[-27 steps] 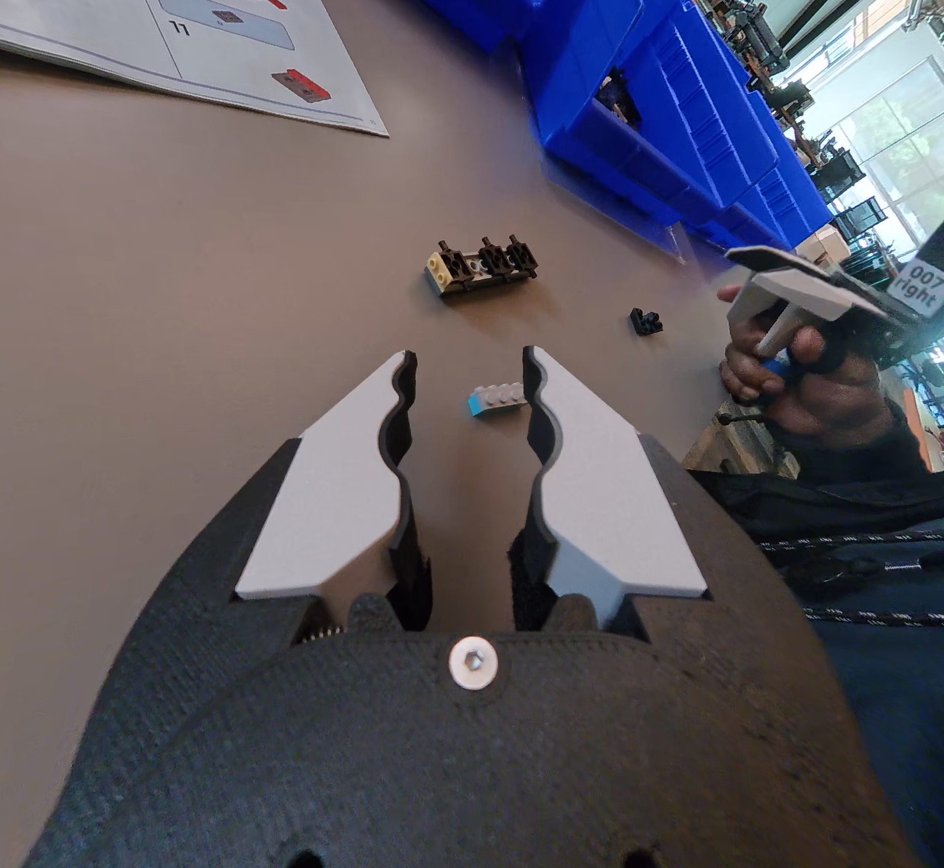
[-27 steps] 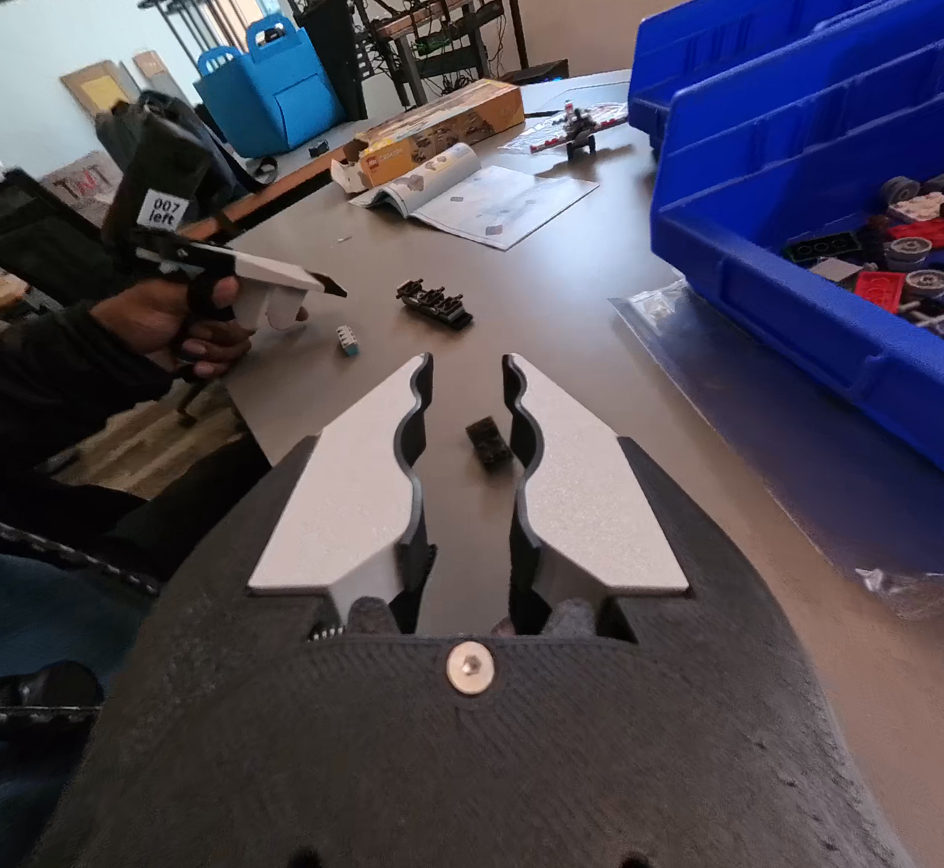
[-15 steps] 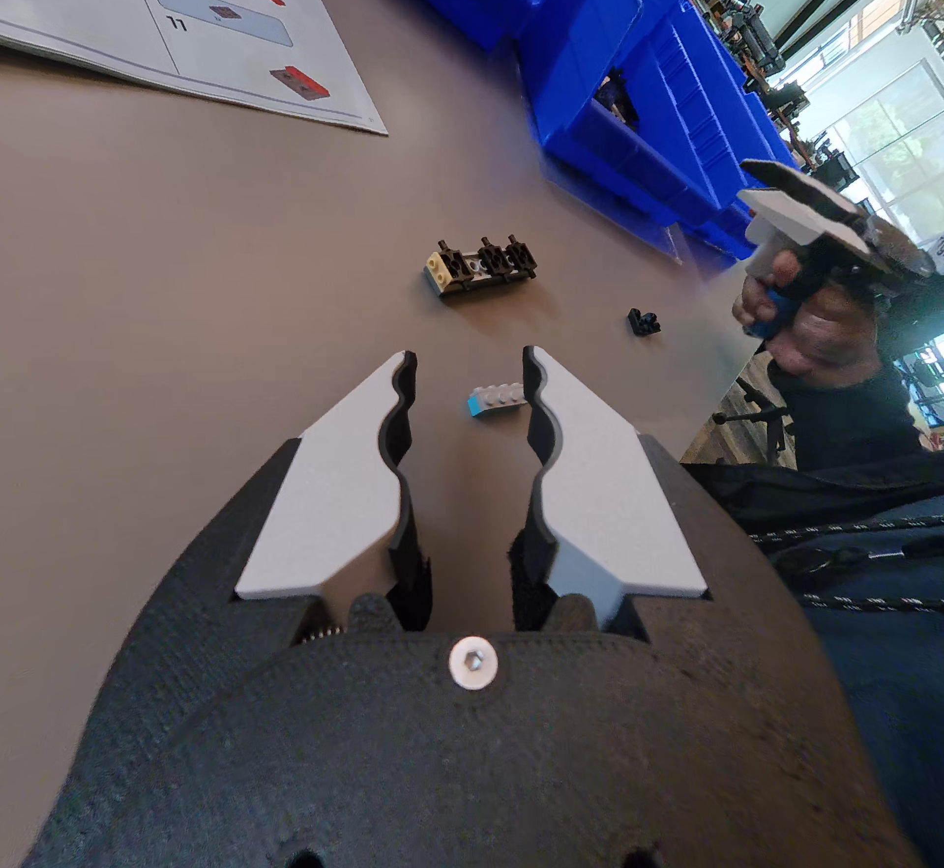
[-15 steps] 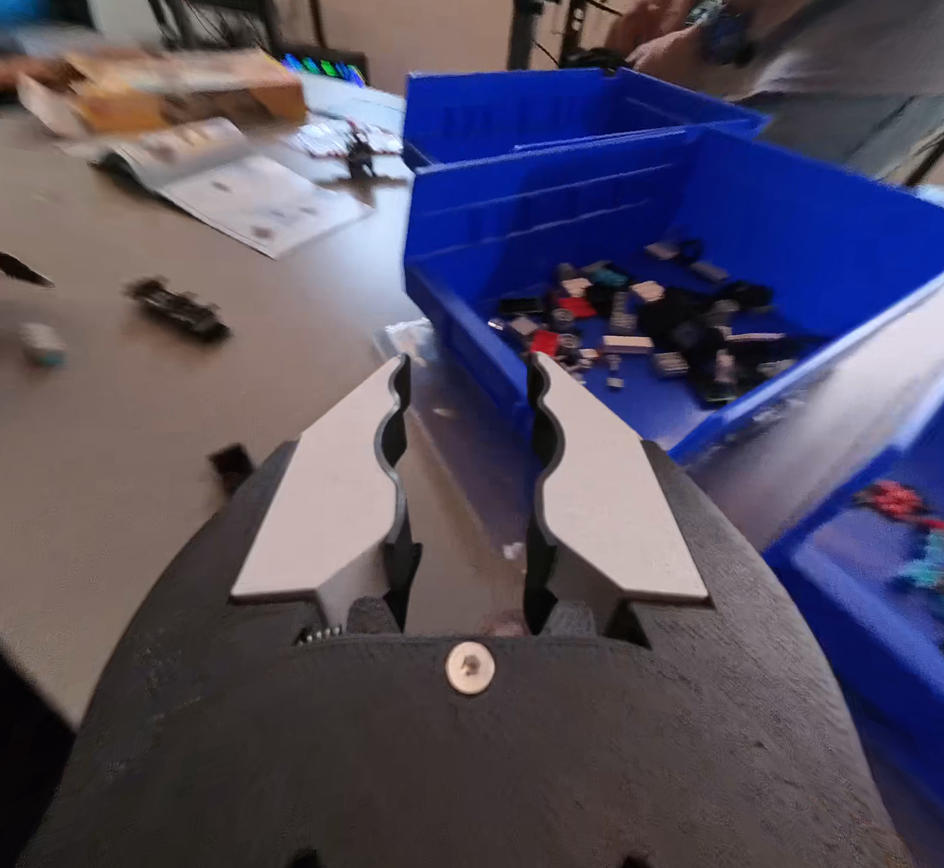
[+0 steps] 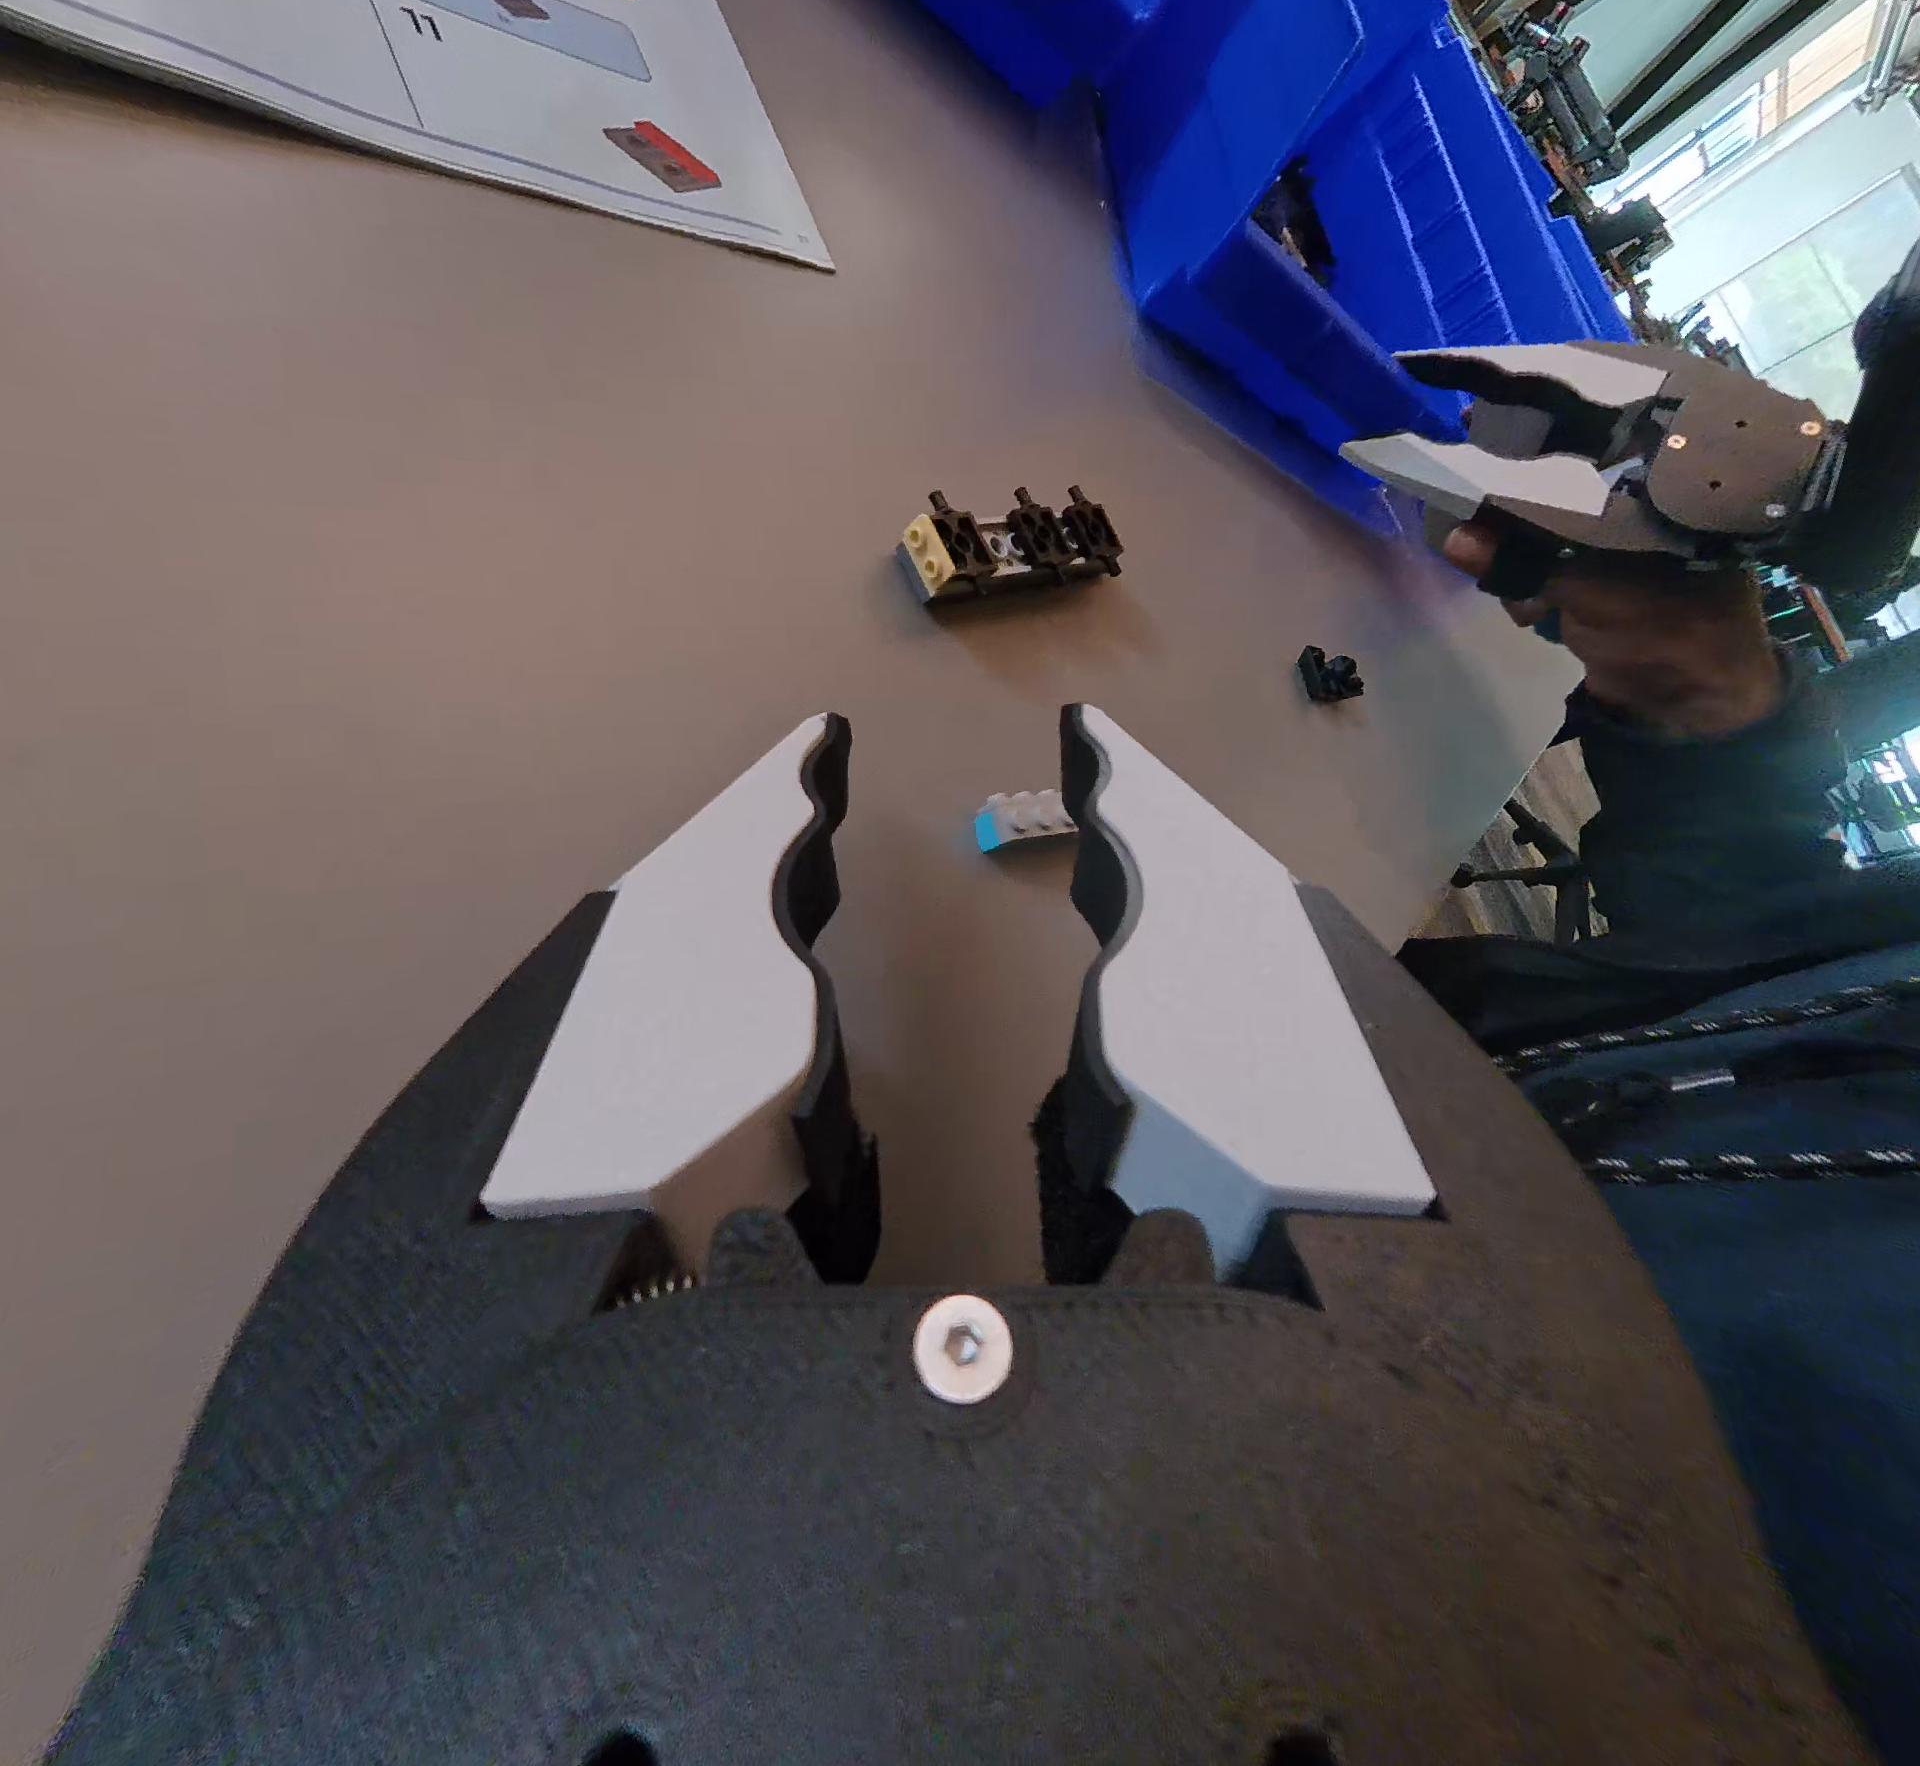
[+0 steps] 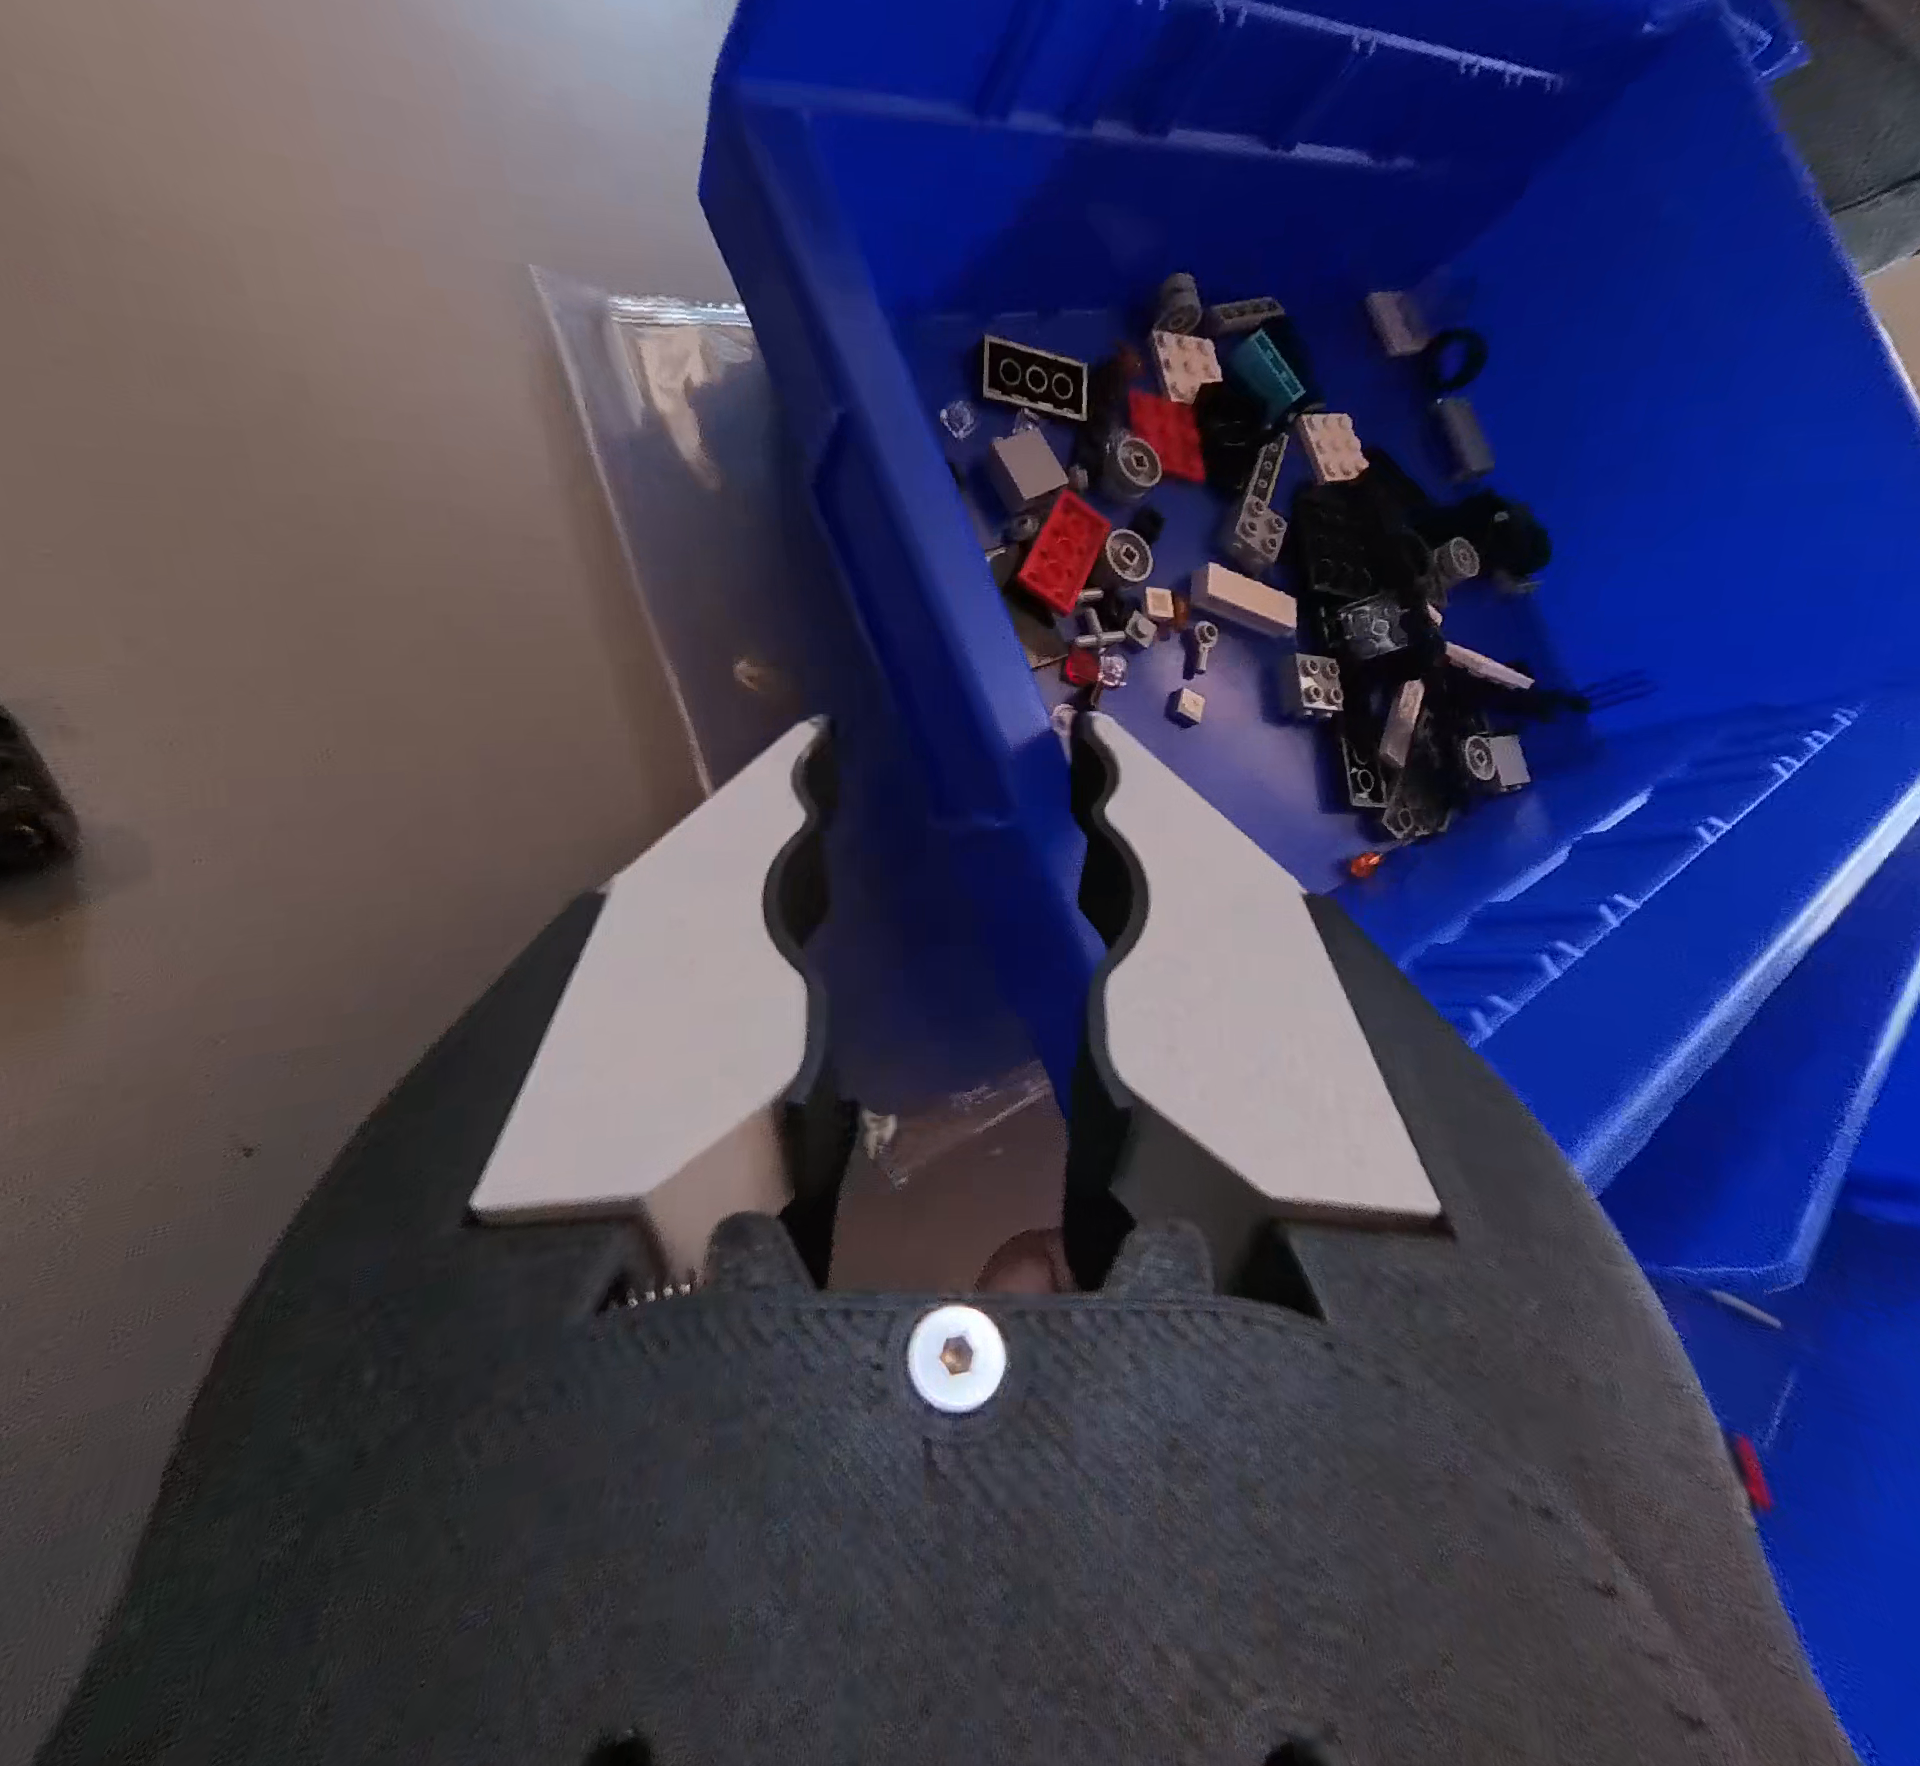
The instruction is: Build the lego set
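My left gripper is open and empty, low over the brown table. A small grey and light-blue brick lies just beyond its right fingertip. Farther off sits a partial build of black clips on a tan and grey base. A small black piece lies to its right. My right gripper is open and empty, held over the near wall of a blue bin that holds several loose bricks. It also shows in the left wrist view, raised beside the bins.
An open instruction booklet lies at the far left of the table. A row of blue bins runs along the far side. A clear plastic bag lies beside the bin. A person's dark sleeve is at the table edge. Left tips to right tips: about 30 cm.
My right gripper swung away from the small black piece on the table, rose, and now points down into the blue bin of bricks. My left gripper has stayed still and open.
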The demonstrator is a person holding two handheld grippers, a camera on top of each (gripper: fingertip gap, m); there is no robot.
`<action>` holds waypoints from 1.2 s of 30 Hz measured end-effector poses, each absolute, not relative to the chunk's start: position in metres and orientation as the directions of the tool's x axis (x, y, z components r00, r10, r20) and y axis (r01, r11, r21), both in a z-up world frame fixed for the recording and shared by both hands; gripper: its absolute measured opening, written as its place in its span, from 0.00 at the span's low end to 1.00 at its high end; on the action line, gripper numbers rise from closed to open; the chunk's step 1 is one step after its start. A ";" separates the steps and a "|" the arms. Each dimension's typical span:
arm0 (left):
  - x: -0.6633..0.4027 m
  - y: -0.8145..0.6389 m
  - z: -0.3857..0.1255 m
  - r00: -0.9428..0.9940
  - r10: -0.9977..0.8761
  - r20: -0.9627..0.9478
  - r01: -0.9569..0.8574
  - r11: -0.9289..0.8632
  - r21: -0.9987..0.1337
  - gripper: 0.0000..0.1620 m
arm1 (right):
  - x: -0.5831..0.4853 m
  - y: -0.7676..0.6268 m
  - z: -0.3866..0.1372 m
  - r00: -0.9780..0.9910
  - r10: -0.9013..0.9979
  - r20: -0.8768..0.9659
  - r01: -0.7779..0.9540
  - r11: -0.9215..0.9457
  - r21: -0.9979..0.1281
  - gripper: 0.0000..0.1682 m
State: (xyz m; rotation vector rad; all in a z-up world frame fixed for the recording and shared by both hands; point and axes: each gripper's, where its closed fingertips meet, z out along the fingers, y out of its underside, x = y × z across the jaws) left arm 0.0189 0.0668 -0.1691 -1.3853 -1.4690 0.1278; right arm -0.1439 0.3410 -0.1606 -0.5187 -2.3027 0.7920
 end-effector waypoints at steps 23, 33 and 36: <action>0.017 0.067 -0.175 0.207 0.736 0.644 0.703 0.346 -0.622 0.20 | -0.128 0.346 -0.109 -0.710 0.571 0.413 -0.122 0.478 -0.870 0.29; 0.017 0.069 -0.176 0.212 0.734 0.645 0.715 0.334 -0.615 0.20 | -0.157 0.519 -0.119 -0.518 0.715 0.470 0.184 0.630 -0.755 0.30; 0.017 0.070 -0.177 0.212 0.743 0.635 0.712 0.328 -0.621 0.20 | -0.156 0.530 -0.140 -0.569 0.712 0.412 0.288 0.641 -0.711 0.30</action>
